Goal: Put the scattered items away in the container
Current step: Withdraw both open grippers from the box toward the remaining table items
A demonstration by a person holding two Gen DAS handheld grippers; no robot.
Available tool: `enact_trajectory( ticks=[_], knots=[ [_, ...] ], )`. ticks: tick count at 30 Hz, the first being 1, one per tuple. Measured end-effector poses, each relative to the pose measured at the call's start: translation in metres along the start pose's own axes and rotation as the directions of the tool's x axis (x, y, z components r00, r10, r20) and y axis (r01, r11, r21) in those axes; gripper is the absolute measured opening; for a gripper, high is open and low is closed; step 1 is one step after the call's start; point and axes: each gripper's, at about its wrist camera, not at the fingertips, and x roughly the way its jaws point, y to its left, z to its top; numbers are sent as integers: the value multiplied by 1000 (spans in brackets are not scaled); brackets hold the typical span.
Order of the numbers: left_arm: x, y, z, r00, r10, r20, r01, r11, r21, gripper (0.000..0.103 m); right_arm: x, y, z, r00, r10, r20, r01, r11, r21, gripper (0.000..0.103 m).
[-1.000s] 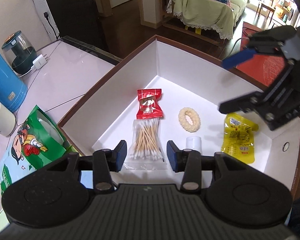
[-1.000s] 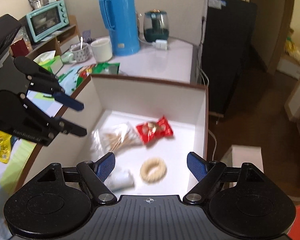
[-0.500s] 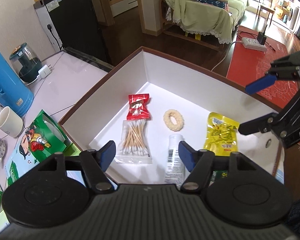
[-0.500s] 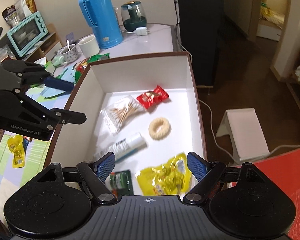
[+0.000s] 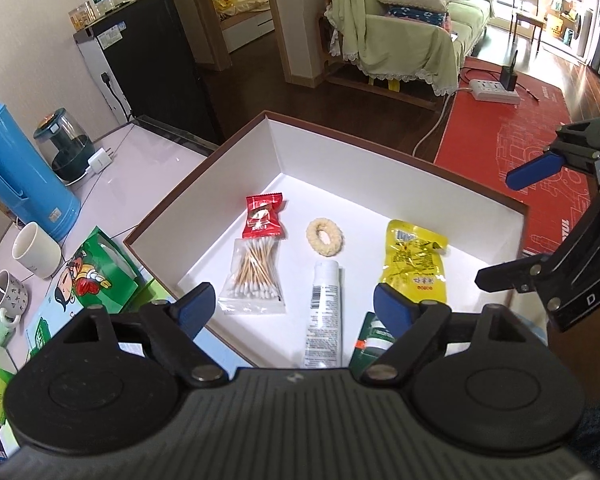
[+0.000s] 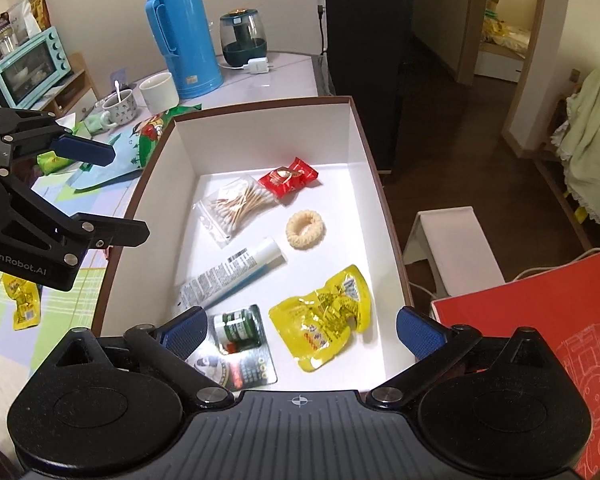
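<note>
A white box with a brown rim [image 5: 400,156] [image 6: 360,136] holds a red sachet [image 5: 263,216] [image 6: 288,177], a bag of cotton swabs [image 5: 255,276] [image 6: 236,204], a cream ring [image 5: 325,237] [image 6: 305,229], a white tube [image 5: 325,312] [image 6: 232,274], a yellow pouch [image 5: 415,264] [image 6: 326,316] and a green-labelled pack [image 5: 374,340] [image 6: 238,330]. My left gripper [image 5: 296,310] [image 6: 118,192] hovers open above the box's near edge, empty. My right gripper [image 6: 300,330] [image 5: 508,232] hangs open over the box's other end, empty.
On the table beside the box stand a blue thermos [image 6: 182,32], a white cup [image 6: 159,92], a patterned mug [image 6: 120,106], a green snack bag [image 5: 88,276] and a dark humidifier [image 5: 62,150]. A second yellow pouch [image 6: 20,300] lies on the checked cloth. A red rug [image 5: 520,140] covers the floor beyond.
Both grippers have risen and pulled back from the box, so more of its contents show. The left jaws have spread wider. The white tube now lies flat in the box.
</note>
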Motion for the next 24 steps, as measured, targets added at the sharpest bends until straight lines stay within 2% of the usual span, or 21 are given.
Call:
enact_trajectory(
  ticks=[24],
  knots=[
    [-56, -23, -32, 997, -37, 72, 32, 997, 64, 89, -49, 50, -39, 991, -115, 72, 110, 992, 67, 103]
  ],
)
